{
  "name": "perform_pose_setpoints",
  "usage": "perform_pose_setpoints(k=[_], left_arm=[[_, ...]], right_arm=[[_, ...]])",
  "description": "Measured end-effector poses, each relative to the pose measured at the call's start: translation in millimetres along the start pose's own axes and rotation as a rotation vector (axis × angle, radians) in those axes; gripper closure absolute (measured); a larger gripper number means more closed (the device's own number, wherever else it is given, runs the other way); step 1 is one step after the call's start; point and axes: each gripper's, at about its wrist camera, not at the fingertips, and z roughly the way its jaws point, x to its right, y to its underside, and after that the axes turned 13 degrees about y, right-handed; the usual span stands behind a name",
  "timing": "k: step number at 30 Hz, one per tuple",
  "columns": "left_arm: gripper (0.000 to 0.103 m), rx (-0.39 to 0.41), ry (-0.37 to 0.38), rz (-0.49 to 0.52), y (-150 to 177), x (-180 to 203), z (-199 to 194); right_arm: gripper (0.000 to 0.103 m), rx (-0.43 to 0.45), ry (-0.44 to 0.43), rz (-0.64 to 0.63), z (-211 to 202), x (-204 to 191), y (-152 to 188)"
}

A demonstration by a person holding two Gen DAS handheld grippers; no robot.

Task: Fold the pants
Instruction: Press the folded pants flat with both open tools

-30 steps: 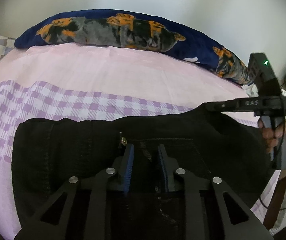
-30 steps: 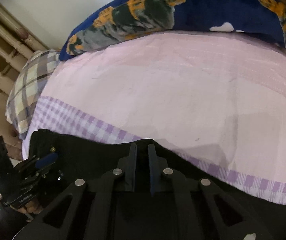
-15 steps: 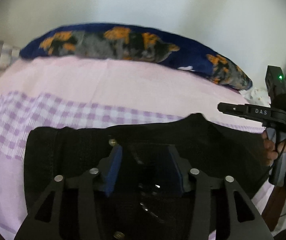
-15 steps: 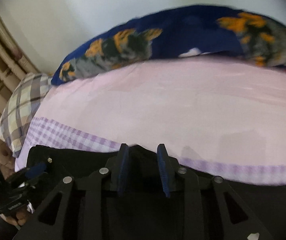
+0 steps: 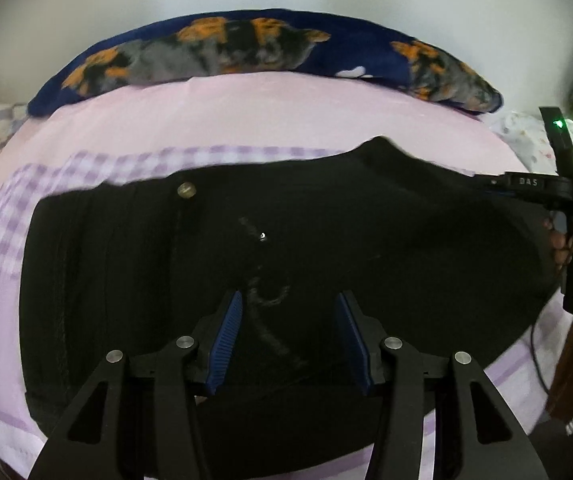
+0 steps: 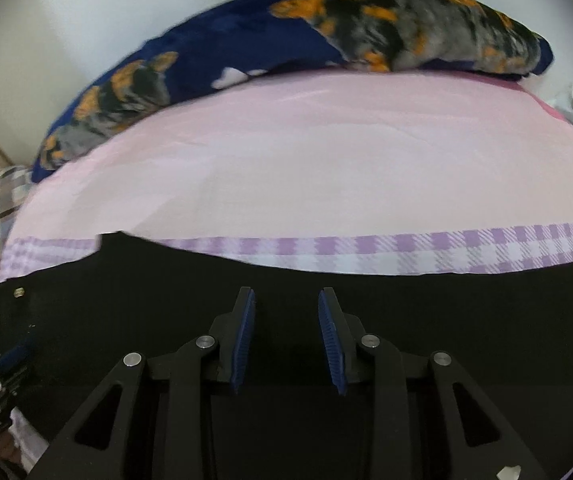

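White letters "DAS" mark the right gripper; its jaws, closing, hold nothing. One pair of black denim pants with one metal button lies under the half-open, empty left gripper.

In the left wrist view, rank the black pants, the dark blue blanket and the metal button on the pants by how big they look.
1. Black pants, partly because they lie nearest the camera.
2. Dark blue blanket, farther back.
3. Metal button, by far the smallest.
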Motion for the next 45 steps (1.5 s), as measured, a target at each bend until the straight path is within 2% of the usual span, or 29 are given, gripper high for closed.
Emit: perform_pose_setpoints(k=[4,10,17,23,30,34,38,45], left_arm=[[0.053,0.016,-0.02,-0.017,3,-4,0],[0.053,0.019,-0.091,-0.008,5,4,5],[0.051,0.023,-0.169,0.022,9,13,9],[0.048,0.035,-0.21,0.023,15,16,8],[0.043,0.028,-0.253,0.021,19,24,6],[0.043,0.029,-0.243,0.034,21,39,1],[0.043,0.036,-0.216,0.072,17,56,1],[0.042,0.0,-0.077,0.12,-3,95,21]], right_arm=[[0.078,0.001,0.037,0.011,5,0,-6],[0.075,-0.002,0.032,0.026,3,1,-5],[0.071,0.029,0.029,0.07,-26,21,18],[0.071,0.019,0.044,0.147,-47,63,56],[0.071,-0.006,0.114,0.268,-62,130,106],[0.071,-0.016,0.155,0.341,-72,170,126],[0.071,0.002,0.154,0.43,-91,208,145],[0.068,0.009,0.158,0.563,-107,267,172]])
